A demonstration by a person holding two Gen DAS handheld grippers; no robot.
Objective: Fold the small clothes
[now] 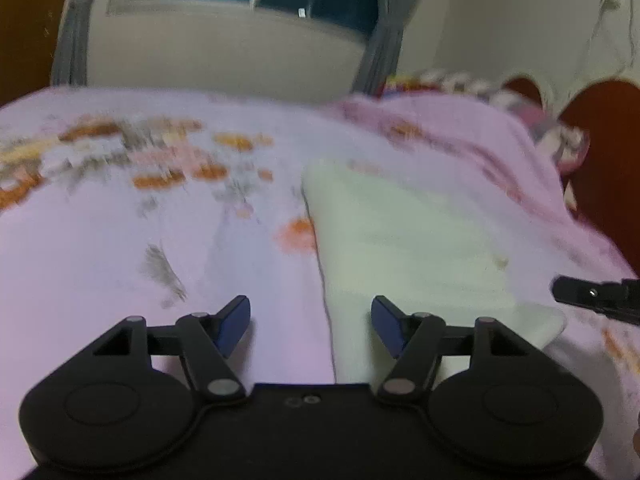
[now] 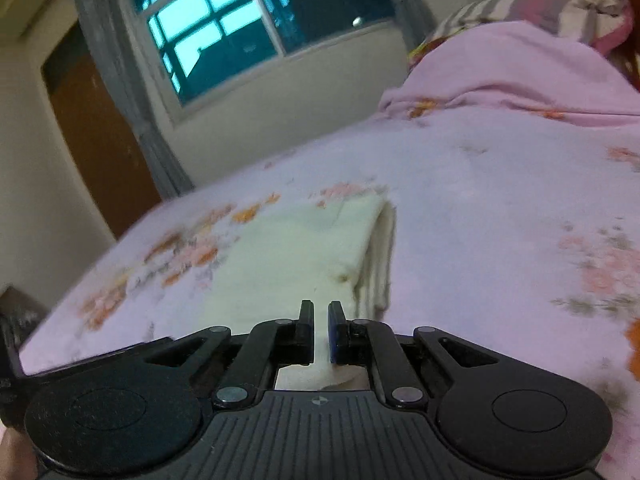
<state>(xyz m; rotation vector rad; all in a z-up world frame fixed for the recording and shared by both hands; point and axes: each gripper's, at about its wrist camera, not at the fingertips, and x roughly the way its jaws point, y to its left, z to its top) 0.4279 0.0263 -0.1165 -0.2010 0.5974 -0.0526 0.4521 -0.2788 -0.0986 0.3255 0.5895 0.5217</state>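
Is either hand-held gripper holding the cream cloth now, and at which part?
Right hand-held gripper pinches the cream cloth at its near edge. Left hand-held gripper is open, holding nothing.

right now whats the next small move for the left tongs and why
Probably ease the left tongs forward and down onto the near edge of the cream cloth. They stand open with nothing between them, right over that edge. The right tongs look pinched on the same cloth, which lies partly folded on the floral sheet.
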